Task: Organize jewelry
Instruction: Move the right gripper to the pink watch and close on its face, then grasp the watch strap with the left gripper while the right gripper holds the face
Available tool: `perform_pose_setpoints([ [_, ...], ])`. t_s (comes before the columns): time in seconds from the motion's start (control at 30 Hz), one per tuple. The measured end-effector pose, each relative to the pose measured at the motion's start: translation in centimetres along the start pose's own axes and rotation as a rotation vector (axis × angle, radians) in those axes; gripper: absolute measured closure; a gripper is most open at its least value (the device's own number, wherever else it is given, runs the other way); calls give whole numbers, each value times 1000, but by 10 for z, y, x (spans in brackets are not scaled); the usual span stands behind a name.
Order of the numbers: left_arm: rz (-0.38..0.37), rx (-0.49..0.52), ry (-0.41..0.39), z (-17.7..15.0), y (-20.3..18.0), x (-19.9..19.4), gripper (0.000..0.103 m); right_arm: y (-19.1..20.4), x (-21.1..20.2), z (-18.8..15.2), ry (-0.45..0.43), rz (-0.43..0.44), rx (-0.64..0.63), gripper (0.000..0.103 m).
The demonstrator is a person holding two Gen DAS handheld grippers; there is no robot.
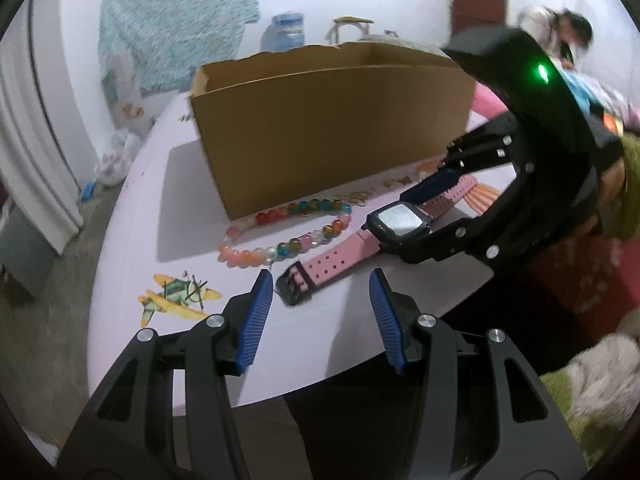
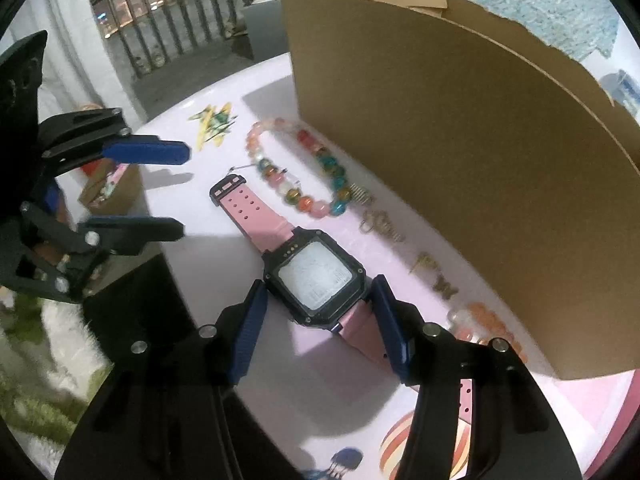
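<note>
**Watch flanked by the right gripper's fingers on the pink surface**

Nearest the right wrist camera, the right gripper [image 2: 320, 300] is seen lowered over the watch [image 2: 316, 280], its blue fingers [image 2: 250, 330] set one on each side of the dark case. The fingers are partly spread; whether the pads actually press on the case cannot be told. The watch lies flat on the pale pink surface [image 2: 192, 208], screen up, with its pink strap running away to a dark buckle end.

The left gripper [image 1: 322, 280] is held above the surface edge, its fingers [image 1: 256, 320] spread with nothing gripped between them; the buckle end of the strap lies just beyond the fingertips.

A bracelet of coloured beads [image 2: 300, 168] is laid in a loop just beside the strap, between the watch and a cardboard box [image 2: 440, 160]. The box stands open-topped on the surface. Along its foot, small gold-coloured pieces [image 2: 380, 228] are scattered in a row, too small to be identified. An aeroplane picture [image 1: 176, 296] is printed on the surface.
</note>
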State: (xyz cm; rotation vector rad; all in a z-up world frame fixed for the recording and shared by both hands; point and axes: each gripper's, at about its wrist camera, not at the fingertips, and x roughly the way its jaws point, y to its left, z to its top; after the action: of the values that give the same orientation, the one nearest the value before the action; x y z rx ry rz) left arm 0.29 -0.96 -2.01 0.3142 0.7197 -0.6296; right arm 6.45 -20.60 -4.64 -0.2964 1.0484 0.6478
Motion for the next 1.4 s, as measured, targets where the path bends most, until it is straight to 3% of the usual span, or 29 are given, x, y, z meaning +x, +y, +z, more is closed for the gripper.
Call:
perform_pose_setpoints([
  [0.27, 45, 219, 41, -5, -43, 11, 55, -10, -9, -8, 47, 185, 70, 50],
  [0.43, 85, 258, 67, -5, -52, 20, 55, -23, -8, -8, 56, 308, 140, 50],
  [0.47, 84, 256, 63, -3, -53, 19, 57, -26, -7, -8, 53, 331, 161, 50],
  [0.6, 87, 226, 81, 2, -46, 25, 93, -27, -3, -8, 36, 359, 193, 50],
  [0.83, -5, 105, 137, 10, -23, 24, 95, -19, -9, -12, 0, 292, 182, 50],
  [1.07, -77, -25, 206, 15, -1, 34, 98, -13, -18, -25, -21, 110, 141, 52],
  [1.27, -78, -46, 232, 20, 2, 41, 99, -11, -19, -28, -31, -73, 136, 89],
  [1.4, -32, -20, 219, 20, -4, 41, 100, -8, -21, -31, -79, -113, 196, 97],
])
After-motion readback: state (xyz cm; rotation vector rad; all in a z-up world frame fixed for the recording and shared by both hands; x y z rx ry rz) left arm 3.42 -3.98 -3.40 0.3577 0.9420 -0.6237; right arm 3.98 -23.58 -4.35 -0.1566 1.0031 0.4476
